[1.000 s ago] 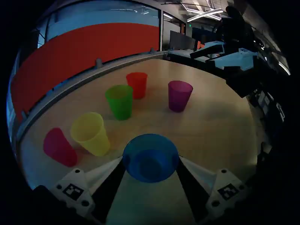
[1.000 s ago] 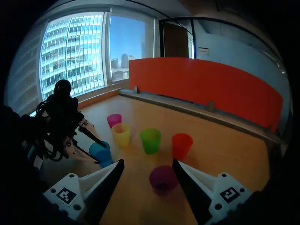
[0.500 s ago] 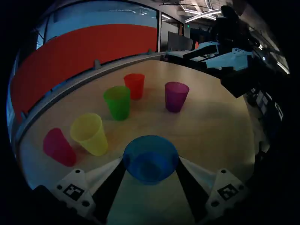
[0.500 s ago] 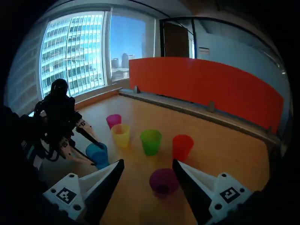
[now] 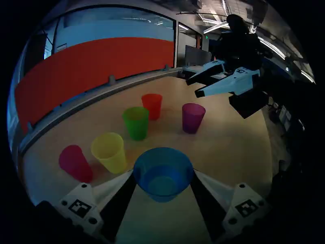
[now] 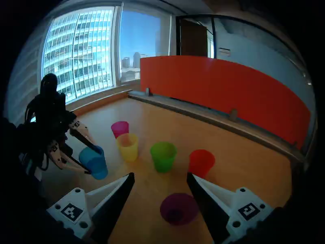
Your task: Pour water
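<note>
Left gripper (image 5: 163,174) is clamped on the blue cup (image 5: 163,164), both fingers against its walls, at the near side of the table (image 5: 231,136), close to the yellow cup (image 5: 109,152). We think it holds water, but the dim view leaves that unsure. Right gripper (image 6: 160,177) has its jaws wide and empty, above the purple cup (image 6: 179,208).

We judge: keep the blue cup level, bring its lip over the receiving cup, tilt slowly.

No brand or writing is legible. Square black-and-white markers (image 6: 71,212) sit on the fingers.
</note>
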### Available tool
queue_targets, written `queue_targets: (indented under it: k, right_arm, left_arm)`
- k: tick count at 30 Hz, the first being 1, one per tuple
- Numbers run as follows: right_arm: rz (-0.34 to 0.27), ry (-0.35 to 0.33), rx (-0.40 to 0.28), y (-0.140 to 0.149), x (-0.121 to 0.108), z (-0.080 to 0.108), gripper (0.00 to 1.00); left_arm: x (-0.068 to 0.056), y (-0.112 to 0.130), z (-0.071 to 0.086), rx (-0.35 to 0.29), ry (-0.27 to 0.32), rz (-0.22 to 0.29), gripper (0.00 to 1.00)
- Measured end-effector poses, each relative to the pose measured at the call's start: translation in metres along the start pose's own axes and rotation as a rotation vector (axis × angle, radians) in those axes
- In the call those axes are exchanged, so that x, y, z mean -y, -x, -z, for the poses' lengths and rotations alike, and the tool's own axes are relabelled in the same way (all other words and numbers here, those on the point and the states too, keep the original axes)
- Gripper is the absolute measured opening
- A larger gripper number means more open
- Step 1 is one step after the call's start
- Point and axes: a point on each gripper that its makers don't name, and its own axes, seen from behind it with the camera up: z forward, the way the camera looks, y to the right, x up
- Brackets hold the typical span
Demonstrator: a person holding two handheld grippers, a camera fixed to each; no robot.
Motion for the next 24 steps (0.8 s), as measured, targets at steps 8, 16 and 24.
queue_targets:
  k: [8,16,24]
  right_arm:
    - [0.012,0.003,0.031,-0.007,0.0,-0.022,1.0]
    - [0.019,0.004,0.08,-0.01,0.001,-0.04,1.0]
    - [0.029,0.003,0.147,-0.011,0.001,-0.062,1.0]
  left_arm:
    - [0.009,-0.005,0.012,-0.032,-0.012,0.009,0.87]
    - [0.018,-0.013,0.02,-0.087,-0.027,0.034,0.87]
    - [0.027,-0.029,0.03,-0.159,-0.047,0.046,0.87]
